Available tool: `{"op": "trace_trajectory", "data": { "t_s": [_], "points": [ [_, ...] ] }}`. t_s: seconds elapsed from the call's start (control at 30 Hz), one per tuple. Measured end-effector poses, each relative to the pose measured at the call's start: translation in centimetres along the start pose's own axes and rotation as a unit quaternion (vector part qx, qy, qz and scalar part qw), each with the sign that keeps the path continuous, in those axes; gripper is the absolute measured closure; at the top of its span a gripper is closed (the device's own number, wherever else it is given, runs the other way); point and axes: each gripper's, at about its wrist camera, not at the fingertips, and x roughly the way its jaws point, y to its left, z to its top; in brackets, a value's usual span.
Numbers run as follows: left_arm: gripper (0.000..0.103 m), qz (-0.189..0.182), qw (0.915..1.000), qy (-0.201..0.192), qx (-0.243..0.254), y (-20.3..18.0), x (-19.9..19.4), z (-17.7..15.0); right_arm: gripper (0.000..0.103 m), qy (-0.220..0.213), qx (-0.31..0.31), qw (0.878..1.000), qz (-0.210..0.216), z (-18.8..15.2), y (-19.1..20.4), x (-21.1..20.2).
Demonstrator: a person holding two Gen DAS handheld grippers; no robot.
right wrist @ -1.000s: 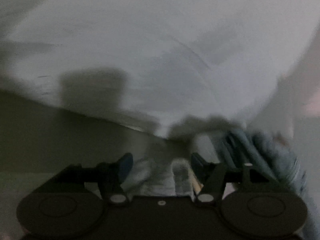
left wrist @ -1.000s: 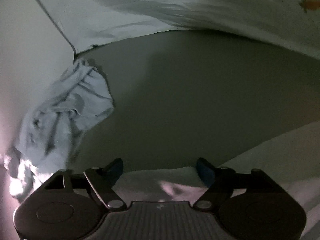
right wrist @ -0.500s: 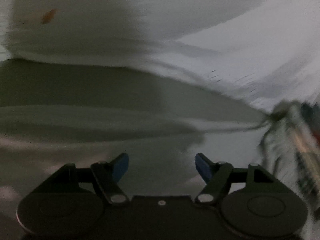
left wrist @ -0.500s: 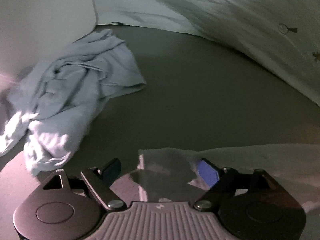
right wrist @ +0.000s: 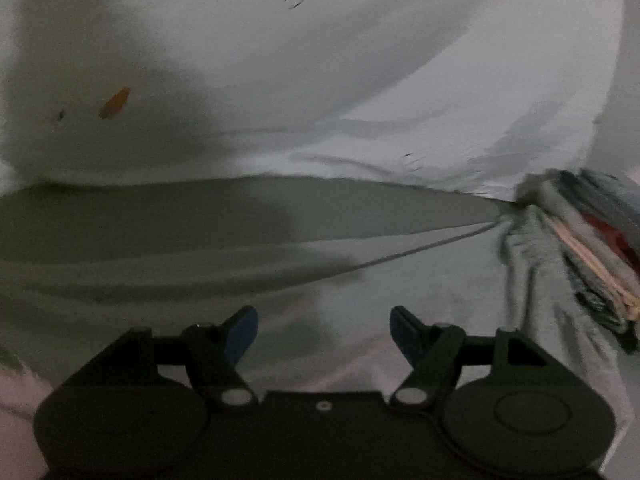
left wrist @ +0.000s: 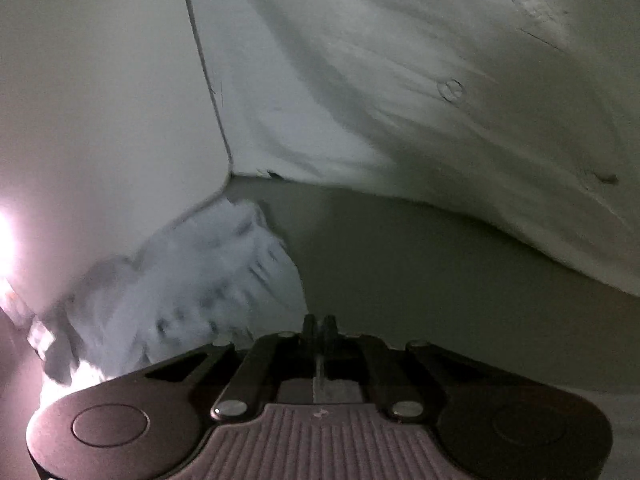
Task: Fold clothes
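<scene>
The left gripper (left wrist: 319, 326) is clenching white cloth (left wrist: 328, 390); the right gripper (right wrist: 324, 330) is hanging released over the dim grey tabletop (right wrist: 168, 216), a crumpled garment (left wrist: 192, 280) lying at its wall-side edge.

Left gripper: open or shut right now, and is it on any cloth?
Shut. The left gripper has its fingertips pressed together, with a thin pale edge of cloth apparently pinched behind them.

The right gripper (right wrist: 324, 330) points down at a grey bed (right wrist: 160, 224). Its two blue pads (right wrist: 242, 332) stand wide apart with nothing between them. A pale cloth (right wrist: 360, 300) lies flat under the gripper, near the bed's front edge. At the bed's right edge sits a pile of clothes (right wrist: 576, 248), blurry, with grey, tan and red bits. Along the back edge hangs a white sheet (right wrist: 320, 80) with a small orange mark (right wrist: 115, 102).
</scene>
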Motion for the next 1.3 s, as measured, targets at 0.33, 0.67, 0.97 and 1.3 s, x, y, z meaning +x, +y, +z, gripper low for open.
{"op": "trace_trajectory", "data": {
  "t_s": [0.33, 0.67, 0.97, 1.3],
  "points": [
    [0.069, -0.059, 0.9952, 0.058, -0.053, 4.7, 0.7, -5.1, 0.028, 0.021, 0.004, 1.0, 0.003, -2.8, 1.4, -3.7],
    [0.069, -0.11, 0.9842, 0.029, 0.136, -1.3, -2.2, -12.7, 0.028, 0.06, -0.038, 0.994, 0.08, -5.7, 8.3, -4.7],
    [0.102, -0.11, 0.9925, 0.029, 0.044, 1.3, -2.4, -13.5, 0.028, 0.058, -0.06, 0.991, 0.106, -7.2, 11.0, -7.8],
    [0.102, -0.133, 0.9909, 0.013, -0.015, 6.5, -10.1, -17.6, 0.028, 0.07, -0.024, 0.993, 0.092, -8.6, 9.5, -9.1]
  ]
}}
